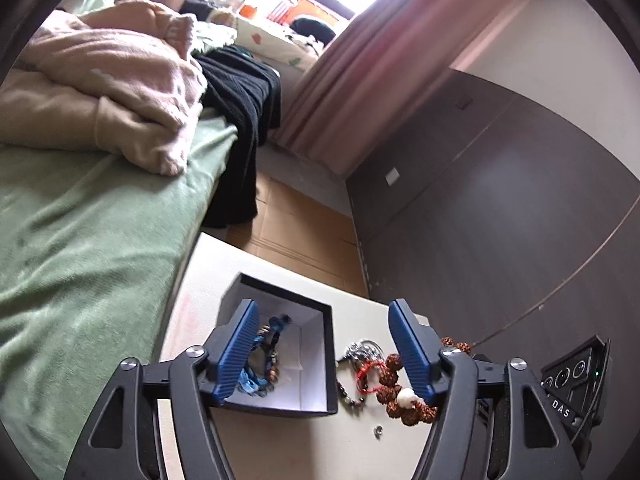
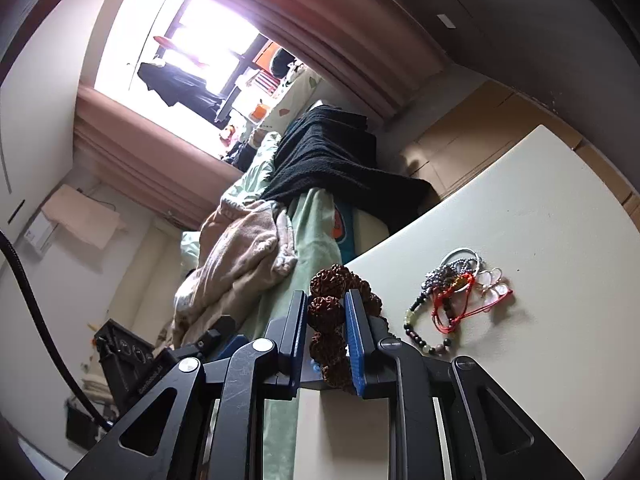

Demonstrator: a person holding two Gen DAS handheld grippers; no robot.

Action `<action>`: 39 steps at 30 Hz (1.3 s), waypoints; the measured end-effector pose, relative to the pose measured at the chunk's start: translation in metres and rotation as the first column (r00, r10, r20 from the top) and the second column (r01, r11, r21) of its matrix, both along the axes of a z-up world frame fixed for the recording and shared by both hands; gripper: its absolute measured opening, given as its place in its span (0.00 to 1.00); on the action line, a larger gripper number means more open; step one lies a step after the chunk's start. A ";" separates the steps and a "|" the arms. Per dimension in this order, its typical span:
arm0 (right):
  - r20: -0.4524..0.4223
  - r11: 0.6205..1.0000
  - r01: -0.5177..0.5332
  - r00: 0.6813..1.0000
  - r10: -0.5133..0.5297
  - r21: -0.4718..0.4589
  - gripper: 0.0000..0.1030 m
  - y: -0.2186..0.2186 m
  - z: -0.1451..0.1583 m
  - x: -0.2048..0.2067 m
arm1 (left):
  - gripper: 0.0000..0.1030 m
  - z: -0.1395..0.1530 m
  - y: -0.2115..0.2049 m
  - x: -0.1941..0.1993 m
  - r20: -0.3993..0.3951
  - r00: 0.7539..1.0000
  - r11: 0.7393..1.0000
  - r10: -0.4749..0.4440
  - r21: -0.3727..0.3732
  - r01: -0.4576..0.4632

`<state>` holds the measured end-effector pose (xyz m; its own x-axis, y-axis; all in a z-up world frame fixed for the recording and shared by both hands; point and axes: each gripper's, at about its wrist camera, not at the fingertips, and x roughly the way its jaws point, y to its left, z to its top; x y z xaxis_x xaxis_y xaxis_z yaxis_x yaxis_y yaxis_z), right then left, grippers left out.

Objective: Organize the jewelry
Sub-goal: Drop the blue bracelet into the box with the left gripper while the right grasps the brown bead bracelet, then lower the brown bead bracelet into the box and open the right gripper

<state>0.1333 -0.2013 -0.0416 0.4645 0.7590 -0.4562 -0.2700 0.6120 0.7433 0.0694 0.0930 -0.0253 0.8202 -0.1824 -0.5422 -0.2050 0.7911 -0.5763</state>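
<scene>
While the left hand-held gripper (image 1: 324, 354) stands with its jaws wide apart above the open box (image 1: 320, 360), nothing is held between its pads; a blue-corded bracelet (image 1: 260, 360) lies inside the box, so one item appears already stowed. The right hand-held gripper (image 2: 326, 336) is clamped on the brown seed-bead bracelet (image 2: 326, 312), which is raised clear of the worktop (image 2: 540, 220). The remaining loose jewelry (image 2: 452, 296), a tangle of beaded strands and red cord, lies on the worktop near the box. Judgement: the step in hand is carrying the seed-bead bracelet to the box. The next move calls for bringing it over the box opening and releasing only once the whole loop hangs within the walls.
</scene>
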 end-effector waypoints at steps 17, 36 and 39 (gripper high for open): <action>0.073 0.996 -0.056 0.995 0.061 -0.068 0.21 0.074 -0.004 -0.002 | 0.67 0.002 0.025 -0.004 -0.002 0.998 0.998 0.055 -0.020 -0.055; 0.000 0.989 0.034 0.999 -0.035 -0.147 0.58 0.010 0.000 -0.002 | 0.67 0.000 -0.015 0.007 -0.024 0.999 0.999 -0.042 0.028 0.043; -0.028 0.981 0.069 0.997 -0.075 -0.184 0.59 -0.005 -0.004 -0.004 | 0.67 -0.003 -0.031 0.011 -0.028 0.997 0.996 -0.077 0.042 0.078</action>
